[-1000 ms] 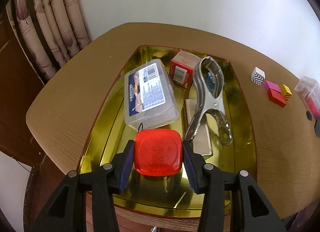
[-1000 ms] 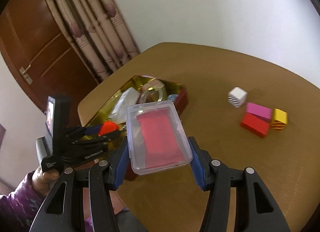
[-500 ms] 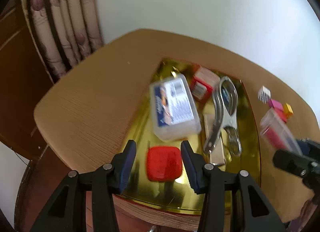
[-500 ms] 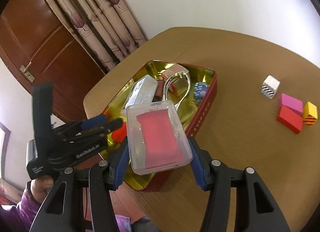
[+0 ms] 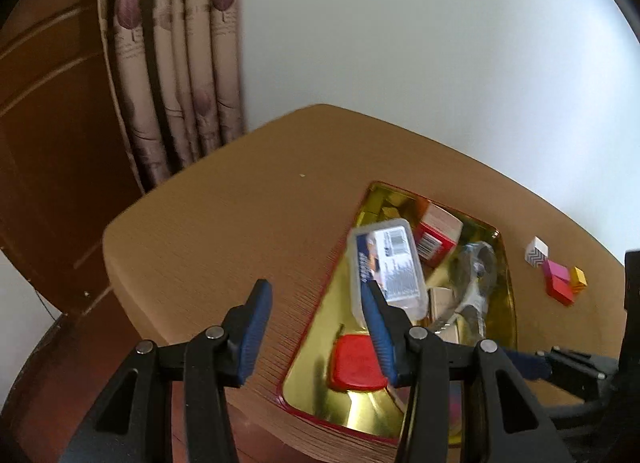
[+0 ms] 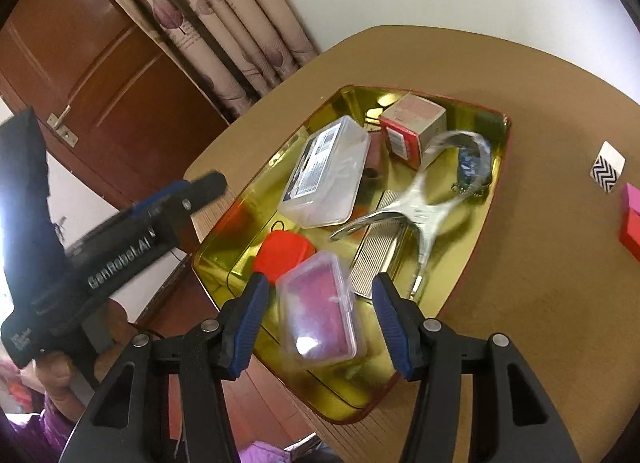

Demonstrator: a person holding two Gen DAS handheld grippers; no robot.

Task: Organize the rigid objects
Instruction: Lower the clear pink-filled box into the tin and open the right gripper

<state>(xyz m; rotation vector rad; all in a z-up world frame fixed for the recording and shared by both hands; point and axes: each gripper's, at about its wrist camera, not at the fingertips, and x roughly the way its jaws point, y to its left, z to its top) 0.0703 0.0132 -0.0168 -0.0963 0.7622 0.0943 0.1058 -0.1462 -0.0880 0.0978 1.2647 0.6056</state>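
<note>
The clear pink-filled case (image 6: 320, 313) is seen lying released between the spread fingers of the right gripper (image 6: 318, 317), inside the gold tray's (image 6: 472, 247) near corner, beside 1 red lid (image 6: 284, 253).

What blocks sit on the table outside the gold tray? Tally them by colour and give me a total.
white zigzag block: 1
pink block: 1
red block: 1
yellow striped block: 1
Total: 4
</note>
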